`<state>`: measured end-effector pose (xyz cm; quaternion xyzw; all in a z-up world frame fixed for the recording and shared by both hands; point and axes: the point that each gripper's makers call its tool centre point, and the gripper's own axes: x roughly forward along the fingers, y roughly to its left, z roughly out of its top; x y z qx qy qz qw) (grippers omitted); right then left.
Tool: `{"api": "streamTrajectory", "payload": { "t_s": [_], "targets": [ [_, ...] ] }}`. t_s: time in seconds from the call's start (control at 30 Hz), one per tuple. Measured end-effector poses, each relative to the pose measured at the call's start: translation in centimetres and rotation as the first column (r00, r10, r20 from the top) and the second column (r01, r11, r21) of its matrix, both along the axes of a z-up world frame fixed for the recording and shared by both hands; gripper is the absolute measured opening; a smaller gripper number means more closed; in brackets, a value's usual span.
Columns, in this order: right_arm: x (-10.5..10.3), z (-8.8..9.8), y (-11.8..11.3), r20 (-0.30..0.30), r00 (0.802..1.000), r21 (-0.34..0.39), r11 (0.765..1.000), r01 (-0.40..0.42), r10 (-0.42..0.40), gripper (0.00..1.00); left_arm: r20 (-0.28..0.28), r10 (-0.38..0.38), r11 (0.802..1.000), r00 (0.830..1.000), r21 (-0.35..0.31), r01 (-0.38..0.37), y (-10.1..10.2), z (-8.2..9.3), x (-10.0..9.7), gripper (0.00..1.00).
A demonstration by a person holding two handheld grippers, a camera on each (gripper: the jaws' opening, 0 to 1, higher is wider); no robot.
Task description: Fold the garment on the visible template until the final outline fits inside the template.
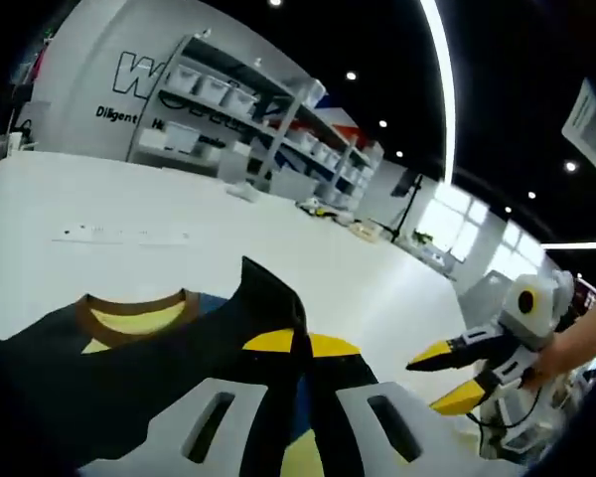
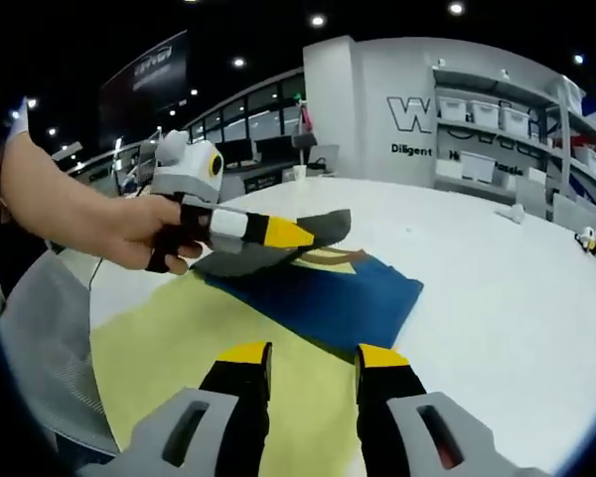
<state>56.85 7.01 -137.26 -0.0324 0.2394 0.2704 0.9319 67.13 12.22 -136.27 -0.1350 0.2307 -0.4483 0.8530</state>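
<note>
A navy blue T-shirt with a brown collar lies partly folded on a pale yellow template sheet on the white table. My left gripper, held by a hand, is shut on a fold of the shirt's fabric and holds that flap up off the table. In the right gripper view the left gripper hovers over the shirt's far left side. My right gripper stands open over the template's near part, with nothing between its fingers. Seen from the left gripper view, the right gripper is off to the right of the shirt.
The table's curved edge runs close on the left, with a grey mesh chair beyond it. Shelves with white bins line the back wall. Small items lie far across the table.
</note>
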Motion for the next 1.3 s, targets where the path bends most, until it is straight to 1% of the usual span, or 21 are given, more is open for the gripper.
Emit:
{"api": "streamTrajectory", "payload": {
  "t_s": [0.1, 0.23, 0.3, 0.37, 0.47, 0.5, 0.53, 0.6, 0.7, 0.73, 0.77, 0.8, 0.87, 0.93, 0.97, 1.03, 1.1, 1.13, 1.2, 1.27, 1.3],
  "targets": [
    [-0.1, -0.1, -0.4, -0.003, 1.0, -0.002, 1.0, 0.004, -0.004, 0.28, -0.022, -0.021, 1.0, 1.0, 0.012, 0.021, -0.8, -1.0, -0.8, 0.02],
    [-0.2, 0.0, -1.0, -0.007, 1.0, -0.003, 1.0, 0.013, -0.013, 0.29, -0.034, -0.033, 0.999, 0.999, 0.035, 0.034, -1.2, -1.9, -1.3, 0.02],
    [-0.1, -0.1, -1.2, -0.008, 1.0, -0.005, 1.0, 0.015, -0.015, 0.29, -0.046, -0.025, 0.999, 0.999, 0.028, 0.026, -1.3, -2.1, -1.2, 0.02],
    [-0.1, -0.1, -1.3, -0.01, 1.0, -0.004, 1.0, 0.017, -0.017, 0.29, -0.045, -0.011, 0.999, 0.999, 0.035, 0.013, -1.4, -2.3, -1.1, 0.02],
    [-0.2, -0.1, -1.3, -0.013, 1.0, -0.005, 1.0, 0.015, -0.016, 0.3, -0.061, -0.013, 1.0, 0.998, 0.012, 0.014, -2.2, -2.3, -1.4, 0.03],
    [-0.2, -0.1, -1.2, -0.014, 1.0, -0.003, 1.0, 0.014, -0.014, 0.31, -0.065, -0.018, 1.0, 0.998, 0.006, 0.019, -2.4, -2.2, -1.6, 0.06],
    [-0.3, -0.1, -1.1, -0.015, 1.0, -0.004, 1.0, 0.011, -0.011, 0.31, -0.071, -0.046, 0.999, 0.996, -0.003, 0.046, -2.9, -2.1, -2.4, 0.1],
    [-0.4, -0.2, -0.9, -0.017, 1.0, -0.004, 1.0, 0.001, -0.001, 0.32, -0.059, -0.064, 0.998, 0.996, 0.007, 0.065, -3.0, -1.9, -3.0, 0.17],
    [-0.6, -0.2, -0.7, -0.019, 1.0, -0.006, 1.0, -0.011, 0.011, 0.32, -0.058, -0.087, 0.996, 0.995, 0.007, 0.087, -2.4, -1.3, -4.0, 0.19],
    [-0.7, -0.2, -0.5, -0.017, 1.0, -0.004, 1.0, -0.017, 0.017, 0.32, -0.033, -0.105, 0.994, 0.994, 0.01, 0.106, -1.9, -0.7, -4.4, 0.19],
    [-0.7, -0.2, -0.5, -0.017, 1.0, -0.005, 1.0, -0.021, 0.021, 0.32, -0.026, -0.12, 0.993, 0.992, 0.009, 0.12, -1.5, -0.3, -4.8, 0.18],
    [-0.9, -0.2, -0.4, -0.018, 0.999, -0.004, 1.0, -0.027, 0.027, 0.32, -0.008, -0.131, 0.991, 0.991, 0.011, 0.131, -0.6, 0.2, -5.1, 0.18],
    [-1.2, -0.2, -0.2, -0.013, 0.999, -0.004, 0.999, -0.051, 0.051, 0.32, 0.004, -0.155, 0.988, 0.988, 0.024, 0.155, 1.1, 0.5, -5.9, 0.16],
    [-1.6, -0.4, 0.0, -0.021, 0.998, -0.007, 0.998, -0.067, 0.067, 0.32, 0.031, -0.185, 0.981, 0.982, 0.072, 0.183, 3.1, 0.6, -6.7, 0.16],
    [-1.9, -0.6, 0.1, -0.03, 0.997, -0.003, 0.997, -0.077, 0.077, 0.32, 0.031, -0.198, 0.977, 0.98, 0.079, 0.195, 3.9, 0.7, -7.2, 0.17],
    [-2.5, -0.7, 0.5, -0.026, 0.995, -0.002, 0.995, -0.101, 0.101, 0.32, 0.041, -0.24, 0.963, 0.97, 0.136, 0.233, 5.8, 0.6, -8.5, 0.18],
    [-3.1, -1.0, 0.6, -0.031, 0.991, -0.008, 0.992, -0.127, 0.127, 0.32, 0.061, -0.264, 0.956, 0.963, 0.151, 0.252, 7.1, 1.0, -9.6, 0.18],
    [-3.4, -1.1, 0.8, -0.032, 0.99, -0.008, 0.99, -0.141, 0.141, 0.32, 0.064, -0.283, 0.947, 0.957, 0.173, 0.269, 8.2, 1.1, -10.5, 0.18],
    [-4.2, -1.3, 1.2, -0.038, 0.984, -0.002, 0.985, -0.172, 0.172, 0.31, 0.062, -0.303, 0.94, 0.951, 0.187, 0.287, 9.4, 1.4, -11.8, 0.18],
    [-5.1, -1.5, 1.6, -0.038, 0.976, -0.017, 0.977, -0.214, 0.213, 0.31, 0.061, -0.331, 0.926, 0.942, 0.213, 0.311, 11.0, 1.3, -13.4, 0.19],
    [-5.6, -1.6, 1.7, -0.038, 0.972, -0.023, 0.972, -0.235, 0.234, 0.31, 0.051, -0.363, 0.911, 0.93, 0.227, 0.343, 11.8, 1.1, -14.5, 0.18]
  ]
}}
